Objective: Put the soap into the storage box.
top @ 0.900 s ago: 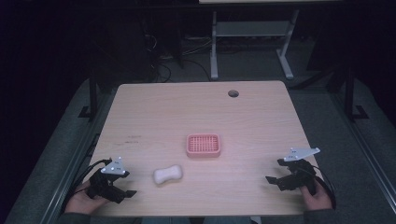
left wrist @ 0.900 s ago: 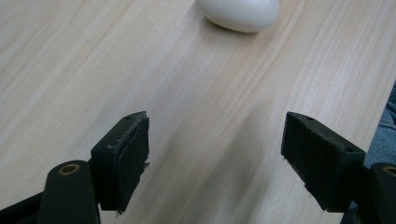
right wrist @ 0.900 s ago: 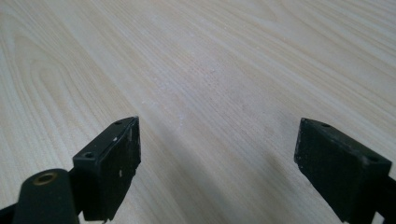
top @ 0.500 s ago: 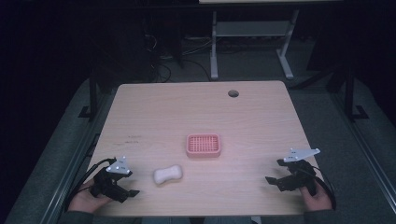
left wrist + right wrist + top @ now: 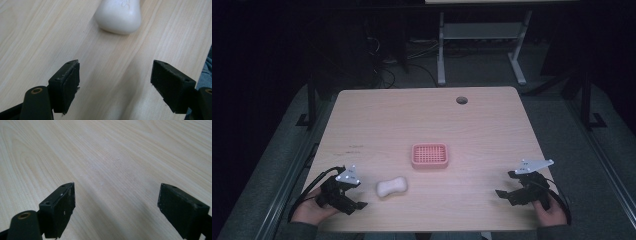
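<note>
Left gripper (image 5: 353, 200) has crept nearer the white soap bar (image 5: 392, 187), jaws wide open, right gripper (image 5: 509, 186) open too, pink soap dish (image 5: 429, 155) beyond

Embossed lettering is showing on the white soap bar (image 5: 118, 15), lying ahead of the left gripper's (image 5: 115, 86) spread jaws, but it is too faint to read.

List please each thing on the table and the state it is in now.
White soap bar: lying flat on the table, not gripped.
Pink soap dish: upright, empty.
Left gripper: open, short of the soap.
Right gripper: open, holding nothing.
Table: round cable hole uncovered.
</note>
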Demonstrator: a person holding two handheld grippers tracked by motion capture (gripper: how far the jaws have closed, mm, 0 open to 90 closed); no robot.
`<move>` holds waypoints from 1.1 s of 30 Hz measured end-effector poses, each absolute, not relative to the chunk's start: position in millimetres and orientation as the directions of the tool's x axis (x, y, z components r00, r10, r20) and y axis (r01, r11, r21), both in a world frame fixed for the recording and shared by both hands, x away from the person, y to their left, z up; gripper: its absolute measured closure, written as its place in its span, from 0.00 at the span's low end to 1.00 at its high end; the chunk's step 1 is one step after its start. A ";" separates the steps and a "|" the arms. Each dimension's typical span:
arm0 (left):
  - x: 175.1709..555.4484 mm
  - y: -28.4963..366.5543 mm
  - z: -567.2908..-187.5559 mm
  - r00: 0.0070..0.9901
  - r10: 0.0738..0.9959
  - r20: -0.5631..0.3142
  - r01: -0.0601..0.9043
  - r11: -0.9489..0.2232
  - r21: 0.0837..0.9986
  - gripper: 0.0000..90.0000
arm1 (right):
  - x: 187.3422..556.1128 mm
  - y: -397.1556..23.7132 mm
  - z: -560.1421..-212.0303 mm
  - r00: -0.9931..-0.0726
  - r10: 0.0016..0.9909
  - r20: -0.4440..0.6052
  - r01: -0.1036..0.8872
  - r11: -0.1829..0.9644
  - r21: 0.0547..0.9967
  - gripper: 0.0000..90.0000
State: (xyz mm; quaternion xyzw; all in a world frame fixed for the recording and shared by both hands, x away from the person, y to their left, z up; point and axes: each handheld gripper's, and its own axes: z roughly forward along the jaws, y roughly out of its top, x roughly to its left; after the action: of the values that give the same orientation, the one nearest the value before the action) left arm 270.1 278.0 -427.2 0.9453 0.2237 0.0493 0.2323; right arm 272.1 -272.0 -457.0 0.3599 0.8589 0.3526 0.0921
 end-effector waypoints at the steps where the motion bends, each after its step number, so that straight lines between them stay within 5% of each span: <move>1: 271.9 274.9 -427.0 0.897 0.441 -0.014 0.398 -0.794 0.459 0.26 | 272.1 -271.5 -457.1 -0.725 0.682 0.095 0.552 0.494 0.672 0.16; 33: 295.3 231.8 -426.9 0.926 0.376 -0.025 0.349 -0.832 0.432 0.27 | 272.5 -270.3 -457.1 -0.736 0.669 0.098 0.543 0.498 0.676 0.16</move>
State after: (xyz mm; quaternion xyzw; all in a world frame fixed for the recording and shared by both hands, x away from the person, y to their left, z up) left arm 295.3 231.8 -426.9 0.9566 0.1893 0.0306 0.2195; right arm 272.5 -270.3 -457.1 0.3521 0.8610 0.3561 0.0885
